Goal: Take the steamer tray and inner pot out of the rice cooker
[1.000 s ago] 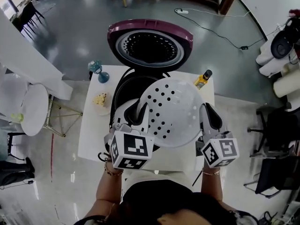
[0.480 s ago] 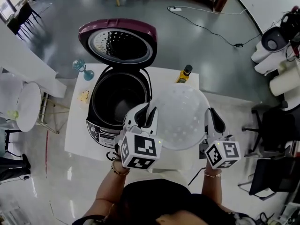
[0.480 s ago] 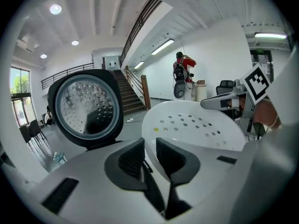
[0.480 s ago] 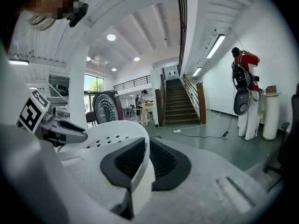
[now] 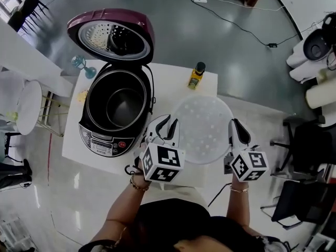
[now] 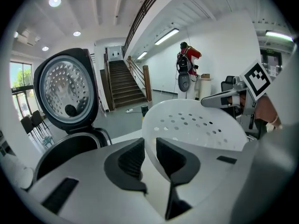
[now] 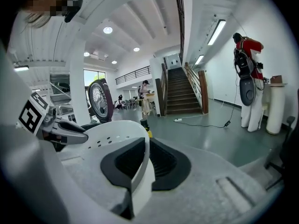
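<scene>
The round white perforated steamer tray hangs over the right part of the white table, to the right of the rice cooker. My left gripper is shut on the tray's left rim. My right gripper is shut on the tray's right rim. The cooker stands open with its maroon lid raised. The dark inner pot sits inside it. In the left gripper view the lid and the cooker's mouth lie to the left.
A bottle with a yellow label stands at the table's far edge, just beyond the tray. A blue glass is at the far left corner. Chairs stand at the right, a small round white table at the left. A cable runs across the floor.
Both grippers have carried the steamer tray from above the cooker over to its right and lower. The inner pot, hidden under the tray before, is now uncovered.
</scene>
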Demonstrator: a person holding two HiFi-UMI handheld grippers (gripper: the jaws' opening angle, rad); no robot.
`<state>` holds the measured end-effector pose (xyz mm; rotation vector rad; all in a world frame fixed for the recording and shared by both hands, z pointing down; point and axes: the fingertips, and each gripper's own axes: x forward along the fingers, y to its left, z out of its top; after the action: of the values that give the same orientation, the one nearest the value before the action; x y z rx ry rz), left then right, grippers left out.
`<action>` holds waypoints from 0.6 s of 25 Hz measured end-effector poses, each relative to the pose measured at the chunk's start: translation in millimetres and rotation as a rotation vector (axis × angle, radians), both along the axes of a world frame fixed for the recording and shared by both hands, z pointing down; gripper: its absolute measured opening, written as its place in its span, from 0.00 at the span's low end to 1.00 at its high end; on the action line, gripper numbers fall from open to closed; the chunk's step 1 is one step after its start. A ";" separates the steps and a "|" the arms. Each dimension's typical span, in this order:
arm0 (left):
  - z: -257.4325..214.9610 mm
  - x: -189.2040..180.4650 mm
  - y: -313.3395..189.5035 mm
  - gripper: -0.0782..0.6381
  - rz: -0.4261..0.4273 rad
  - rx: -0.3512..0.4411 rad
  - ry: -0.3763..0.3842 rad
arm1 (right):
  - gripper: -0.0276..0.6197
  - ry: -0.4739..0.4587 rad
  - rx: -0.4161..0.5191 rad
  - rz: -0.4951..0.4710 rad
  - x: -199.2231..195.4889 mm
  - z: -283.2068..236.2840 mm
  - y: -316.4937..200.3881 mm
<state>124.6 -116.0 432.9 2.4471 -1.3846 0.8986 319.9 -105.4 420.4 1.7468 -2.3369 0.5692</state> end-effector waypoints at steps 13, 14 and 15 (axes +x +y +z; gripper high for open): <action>127.9 -6.6 0.0 0.24 -0.238 -0.181 0.010 | 0.10 0.020 -0.157 -0.291 -17.1 104.1 -60.3; 134.2 -8.4 -1.2 0.24 -0.254 -0.186 0.011 | 0.10 0.017 -0.163 -0.313 -20.4 109.9 -65.9; 139.5 -10.6 -2.3 0.24 -0.274 -0.190 0.012 | 0.10 0.011 -0.165 -0.336 -24.1 115.1 -71.6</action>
<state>114.0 -118.3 572.3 2.0603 -1.5074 0.9009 295.8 -177.0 535.6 1.2483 -2.4230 0.6674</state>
